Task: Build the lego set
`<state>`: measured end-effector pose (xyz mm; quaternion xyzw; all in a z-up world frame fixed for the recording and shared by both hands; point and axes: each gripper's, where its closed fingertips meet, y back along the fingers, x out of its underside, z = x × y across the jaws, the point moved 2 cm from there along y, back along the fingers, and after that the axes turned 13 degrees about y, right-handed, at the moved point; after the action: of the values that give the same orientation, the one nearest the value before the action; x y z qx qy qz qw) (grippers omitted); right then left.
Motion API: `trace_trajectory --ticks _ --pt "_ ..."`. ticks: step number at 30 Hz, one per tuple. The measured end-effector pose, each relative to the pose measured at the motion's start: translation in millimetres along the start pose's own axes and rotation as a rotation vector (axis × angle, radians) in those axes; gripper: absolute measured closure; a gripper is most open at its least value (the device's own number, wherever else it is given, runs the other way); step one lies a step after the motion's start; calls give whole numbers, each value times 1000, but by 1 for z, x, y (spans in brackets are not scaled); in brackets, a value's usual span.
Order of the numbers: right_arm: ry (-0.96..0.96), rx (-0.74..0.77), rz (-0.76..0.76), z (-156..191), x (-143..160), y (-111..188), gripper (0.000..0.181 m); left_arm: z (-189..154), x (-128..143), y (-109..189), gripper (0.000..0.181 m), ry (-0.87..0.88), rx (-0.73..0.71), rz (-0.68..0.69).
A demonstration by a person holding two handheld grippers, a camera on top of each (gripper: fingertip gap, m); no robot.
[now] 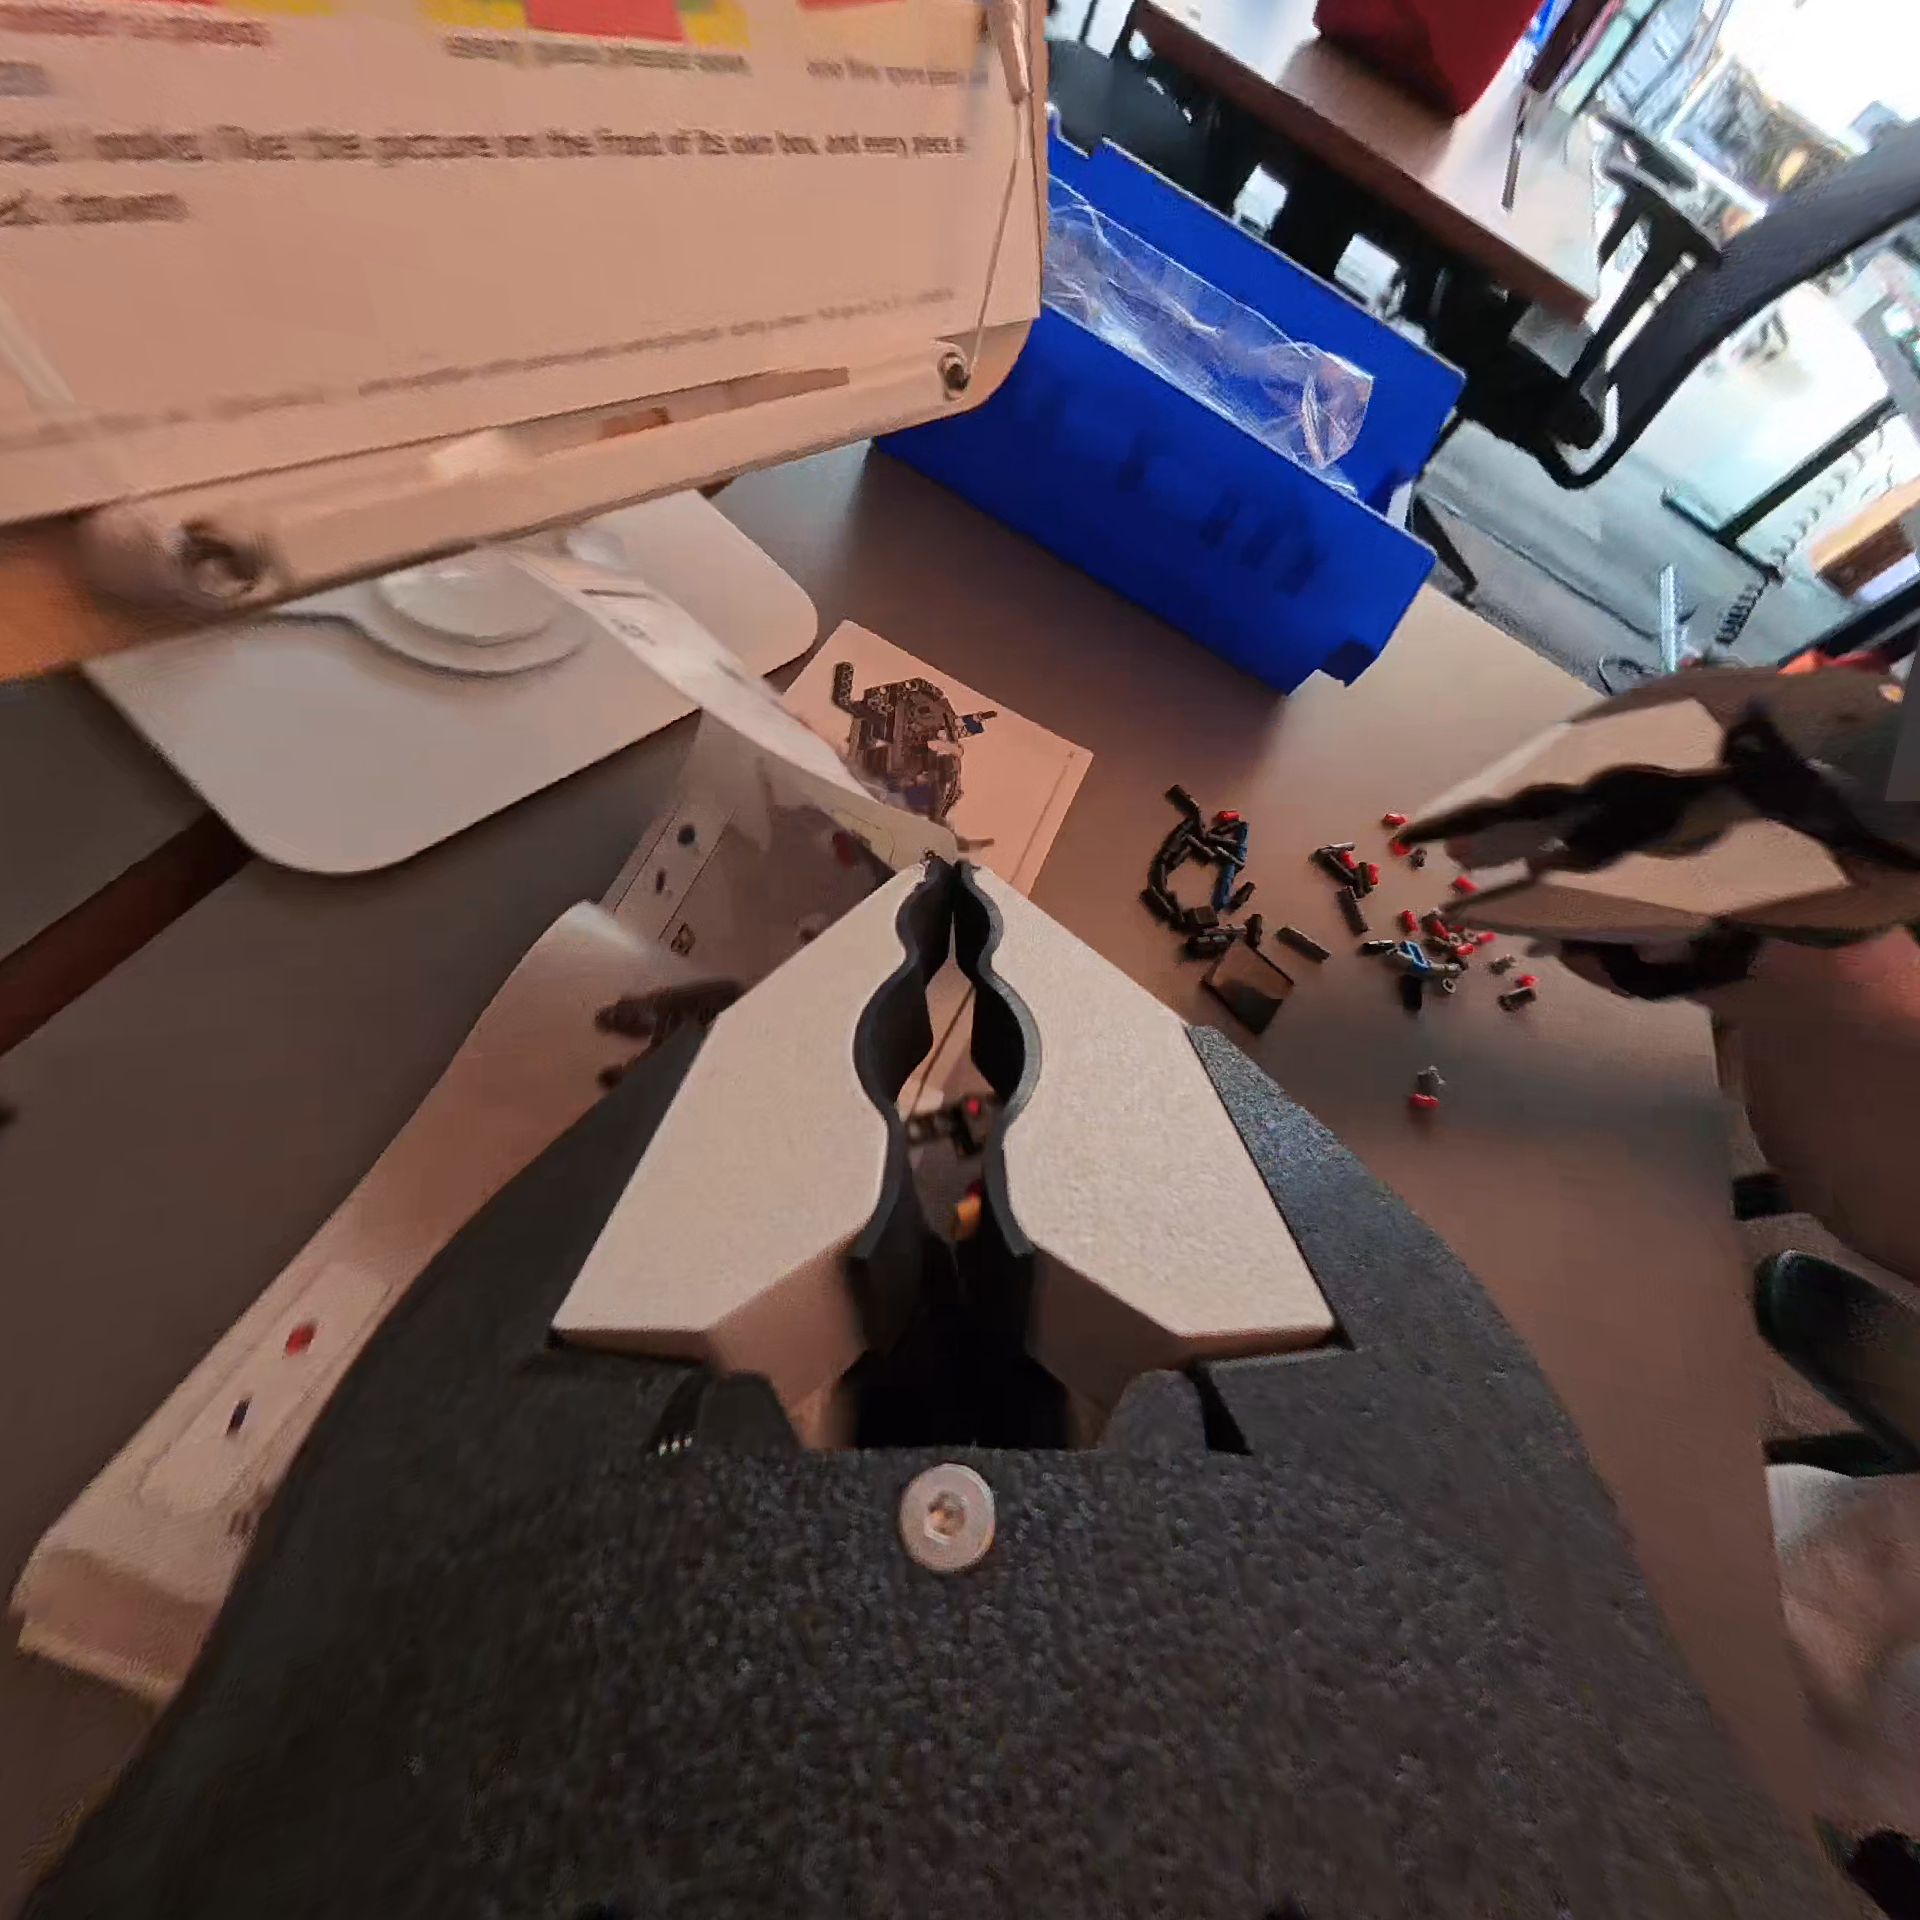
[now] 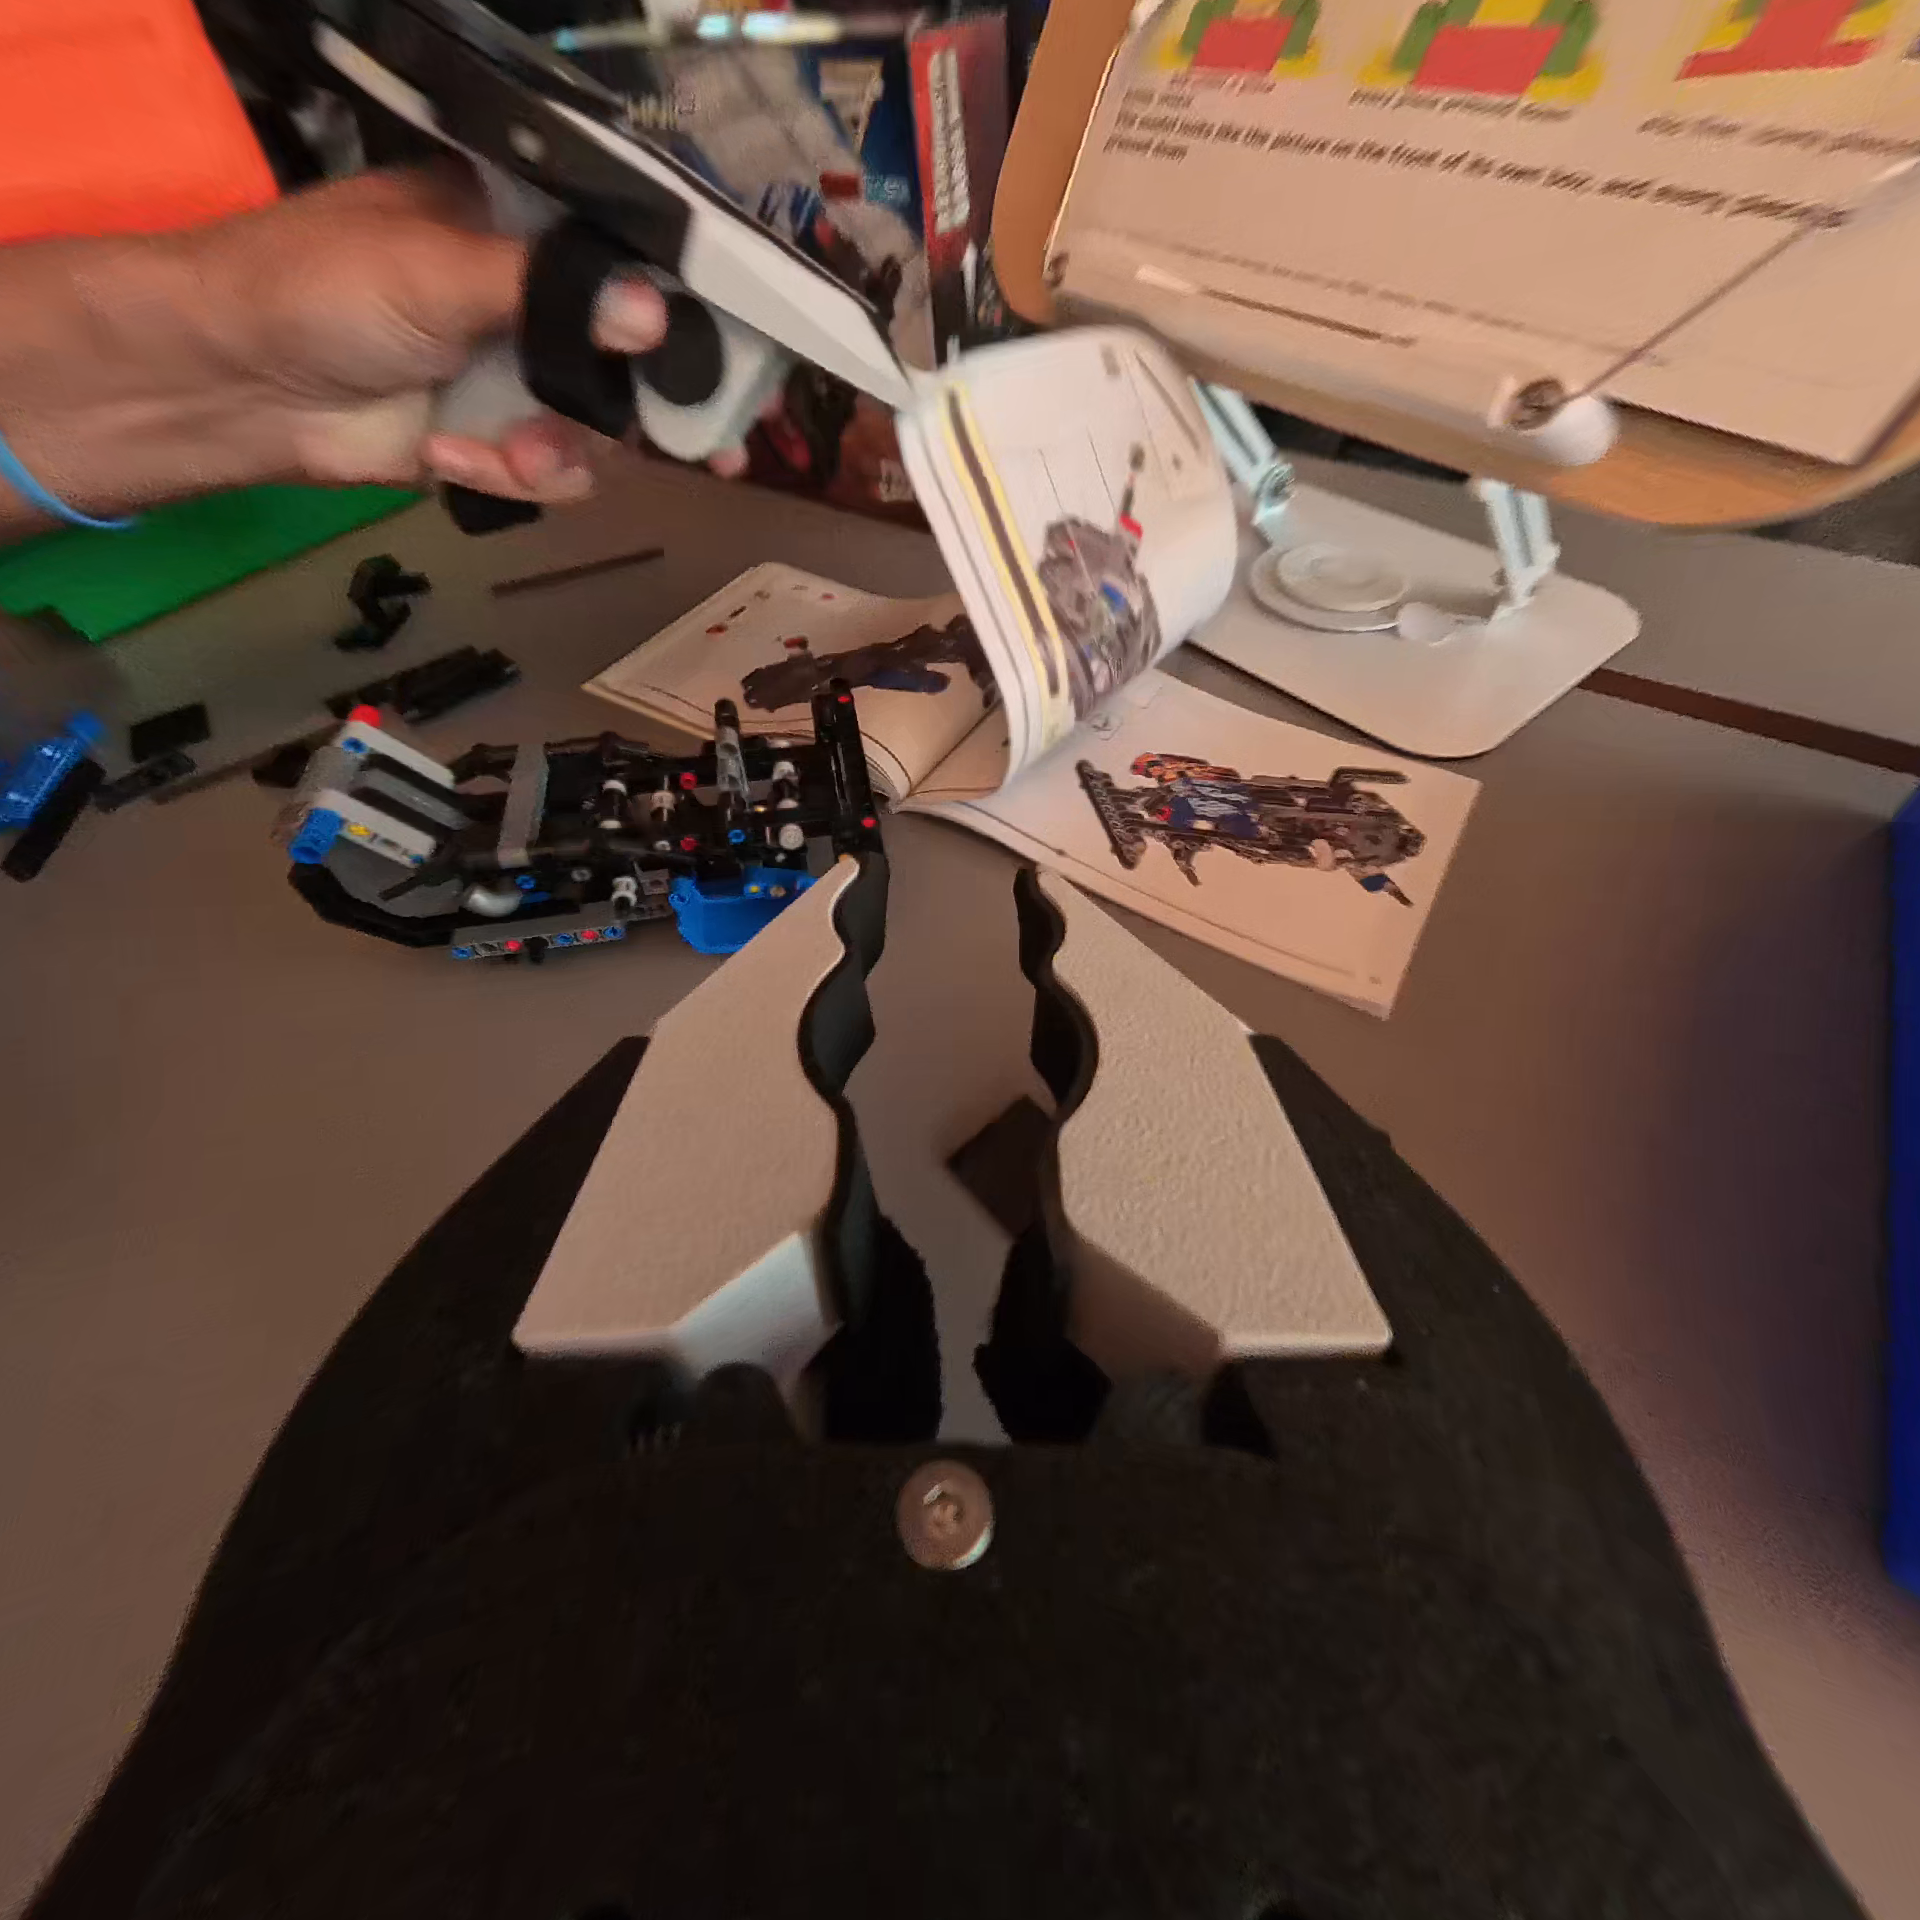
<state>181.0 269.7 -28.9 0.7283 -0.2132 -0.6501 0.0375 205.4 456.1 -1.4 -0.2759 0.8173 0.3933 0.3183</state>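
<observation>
My left gripper (image 1: pixel 951 878) is shut on a few pages of the instruction booklet (image 2: pixel 1247 831) and holds them lifted and curled (image 2: pixel 1091 540) above the open spread. In the right wrist view it (image 2: pixel 899 379) comes in from the upper left, held by a hand. My right gripper (image 2: pixel 951 883) is open and empty, low over the table just in front of the booklet. It also shows in the left wrist view (image 1: pixel 1439 873), over the loose pieces. The partly built black, grey and blue lego model (image 2: pixel 582 831) lies on the table left of my right gripper.
Loose small black and red pieces (image 1: pixel 1351 914) are scattered on the right. A blue bin (image 1: pixel 1195 499) holding a clear bag stands behind them. A sheet on a white stand (image 2: pixel 1455 208) hangs over the booklet. A green plate (image 2: pixel 177 561), black parts (image 2: pixel 416 675) and boxes (image 2: pixel 831 156) lie at left. The gap from one gripper's tips to the other's is roughly 15 cm.
</observation>
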Motion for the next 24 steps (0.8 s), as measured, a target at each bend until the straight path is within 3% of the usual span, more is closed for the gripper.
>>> trace_trajectory --ticks 8,12,15,21,24 --pt "45 -236 215 -20 -4 -104 157 37 54 78 181 68 -138 -52" --pt "-8 -347 200 -15 -7 -150 165 54 91 92 181 24 -228 12" --pt "67 -386 271 -12 2 -179 174 63 109 94 181 -10 -304 57" --pt "169 -534 343 15 11 -196 180 81 122 95 181 2 -375 81" --pt "253 -533 349 20 13 -196 180 85 110 97 181 -16 -405 39"
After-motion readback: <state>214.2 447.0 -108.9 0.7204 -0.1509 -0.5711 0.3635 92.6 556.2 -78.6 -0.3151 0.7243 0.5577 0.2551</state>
